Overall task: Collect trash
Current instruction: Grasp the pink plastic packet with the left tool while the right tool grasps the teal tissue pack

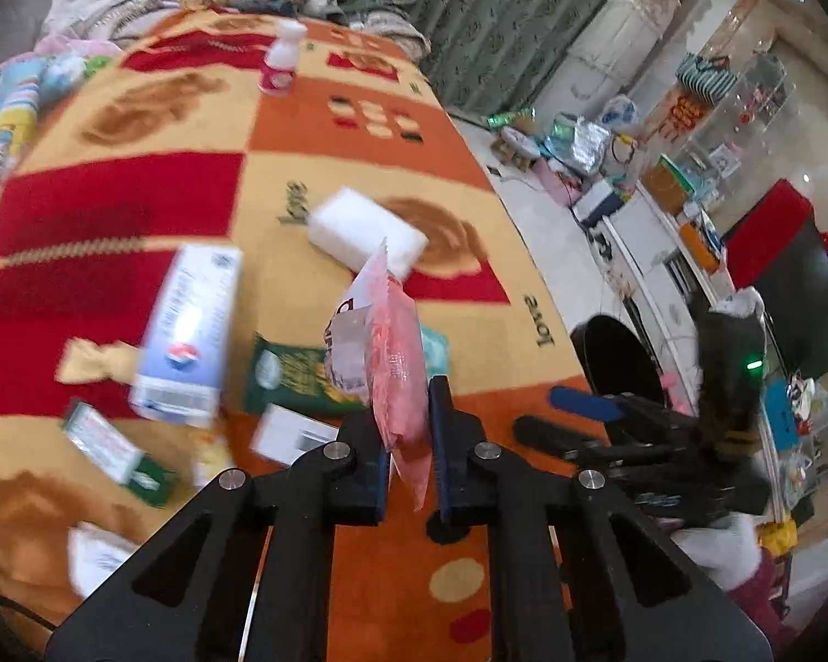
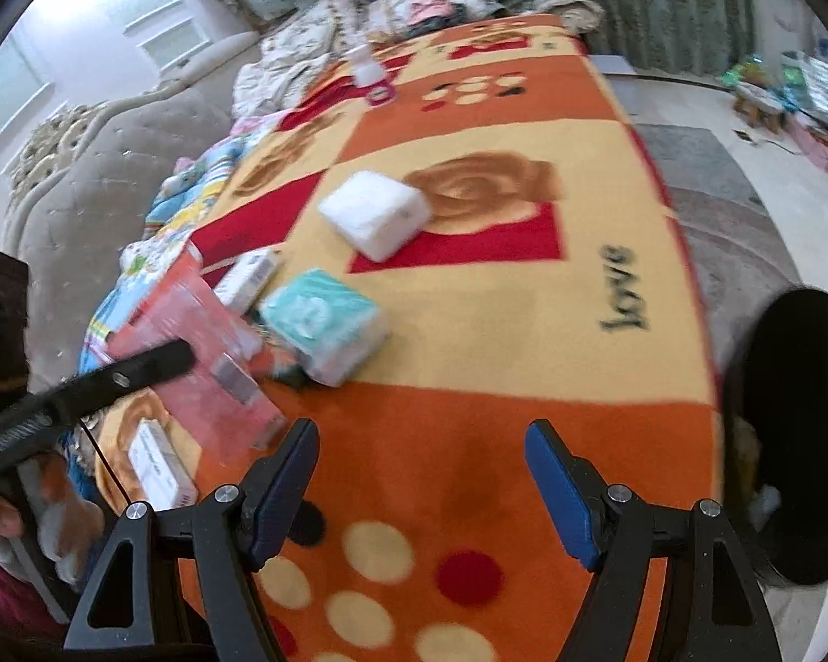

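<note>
My left gripper [image 1: 411, 422] is shut on a pink and red plastic wrapper [image 1: 394, 353], which stands up between the blue pads above the patterned blanket [image 1: 359, 160]. In the right wrist view the same wrapper [image 2: 204, 364] shows at the left, with one left finger [image 2: 154, 365] across it. My right gripper [image 2: 422, 491] hangs open over the orange part of the blanket [image 2: 441, 441] with nothing between its fingers. It also appears at the right of the left wrist view as the right gripper [image 1: 568, 419], beside a black bin [image 1: 618, 364].
On the blanket lie a white tissue pack [image 1: 367, 231], a blue and white box [image 1: 187, 336], a green packet [image 1: 292, 375], a teal tissue pack [image 2: 325, 325] and a small bottle [image 1: 281, 58]. The black bin [image 2: 795, 430] stands off the blanket's right edge. A sofa [image 2: 99, 176] lies left.
</note>
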